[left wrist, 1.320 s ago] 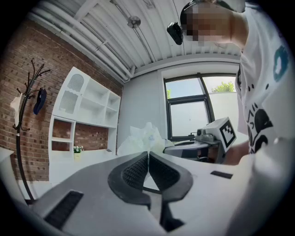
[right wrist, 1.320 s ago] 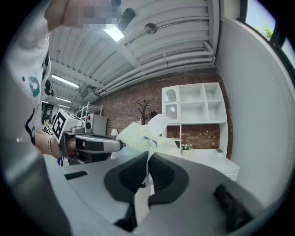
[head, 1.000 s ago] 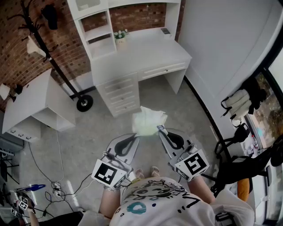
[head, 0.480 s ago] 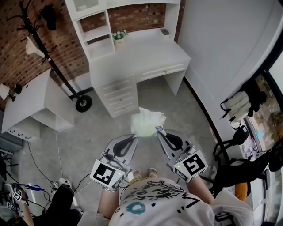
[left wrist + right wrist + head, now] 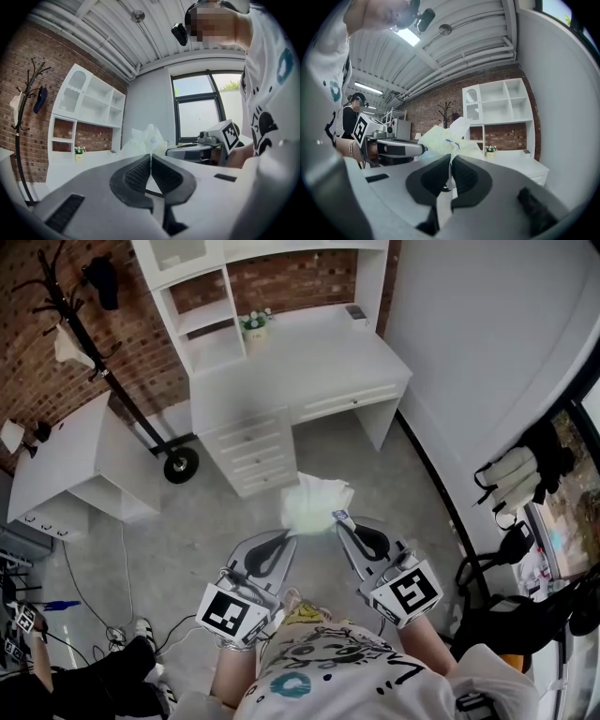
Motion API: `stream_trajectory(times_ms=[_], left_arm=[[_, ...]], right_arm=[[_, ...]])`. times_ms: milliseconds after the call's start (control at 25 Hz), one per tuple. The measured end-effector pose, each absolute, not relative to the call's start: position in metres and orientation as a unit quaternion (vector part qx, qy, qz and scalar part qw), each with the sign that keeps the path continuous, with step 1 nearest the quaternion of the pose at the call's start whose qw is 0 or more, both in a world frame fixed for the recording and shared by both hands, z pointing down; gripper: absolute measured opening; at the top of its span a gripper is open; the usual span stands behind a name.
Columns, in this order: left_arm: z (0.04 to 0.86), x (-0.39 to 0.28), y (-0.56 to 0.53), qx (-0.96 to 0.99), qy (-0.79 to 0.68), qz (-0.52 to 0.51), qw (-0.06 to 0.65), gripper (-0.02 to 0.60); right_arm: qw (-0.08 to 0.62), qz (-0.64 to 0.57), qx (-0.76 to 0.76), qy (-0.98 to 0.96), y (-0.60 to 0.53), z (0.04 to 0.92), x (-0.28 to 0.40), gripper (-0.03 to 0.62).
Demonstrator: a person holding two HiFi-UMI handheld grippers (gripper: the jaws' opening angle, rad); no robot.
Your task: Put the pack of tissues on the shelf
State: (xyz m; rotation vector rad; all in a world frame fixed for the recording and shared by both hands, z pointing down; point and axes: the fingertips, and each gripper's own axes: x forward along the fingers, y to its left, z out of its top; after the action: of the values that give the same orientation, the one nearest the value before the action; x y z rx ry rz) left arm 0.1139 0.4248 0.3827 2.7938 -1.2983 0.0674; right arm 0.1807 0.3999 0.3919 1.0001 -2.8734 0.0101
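Note:
The pack of tissues (image 5: pixel 314 505), pale green-white in crinkled plastic, hangs in the air between both grippers, over the grey floor in front of the desk. My left gripper (image 5: pixel 292 532) is shut on its left edge, and my right gripper (image 5: pixel 339 517) is shut on its right edge. In the left gripper view the pack (image 5: pixel 147 138) rises just past the closed jaws of the left gripper (image 5: pixel 151 157). The right gripper view shows the pack (image 5: pixel 445 140) above the closed right gripper (image 5: pixel 451 160). The white shelf unit (image 5: pixel 202 315) stands on the desk's far left, its compartments open.
The white desk (image 5: pixel 328 357) with drawers (image 5: pixel 248 451) is straight ahead, with a small potted plant (image 5: pixel 253 322) on it. A black coat rack (image 5: pixel 103 362) and a white cabinet (image 5: pixel 66 456) stand at the left. An exercise bike (image 5: pixel 511 549) is at the right. Another person (image 5: pixel 94 690) crouches by cables at bottom left.
Both grippers have carried the pack a little forward, toward the desk, still shut on it. The person at bottom left has come further into view.

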Motion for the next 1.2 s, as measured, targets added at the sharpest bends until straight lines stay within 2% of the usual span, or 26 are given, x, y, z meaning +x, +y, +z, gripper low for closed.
stream_trajectory(times_ms=[1200], left_arm=[[0.374, 0.043, 0.176, 0.931, -0.363, 0.014, 0.024, 0.015]], right_arm=[[0.058, -0.002, 0.389, -0.92, 0.16, 0.383, 0.112, 0.028]])
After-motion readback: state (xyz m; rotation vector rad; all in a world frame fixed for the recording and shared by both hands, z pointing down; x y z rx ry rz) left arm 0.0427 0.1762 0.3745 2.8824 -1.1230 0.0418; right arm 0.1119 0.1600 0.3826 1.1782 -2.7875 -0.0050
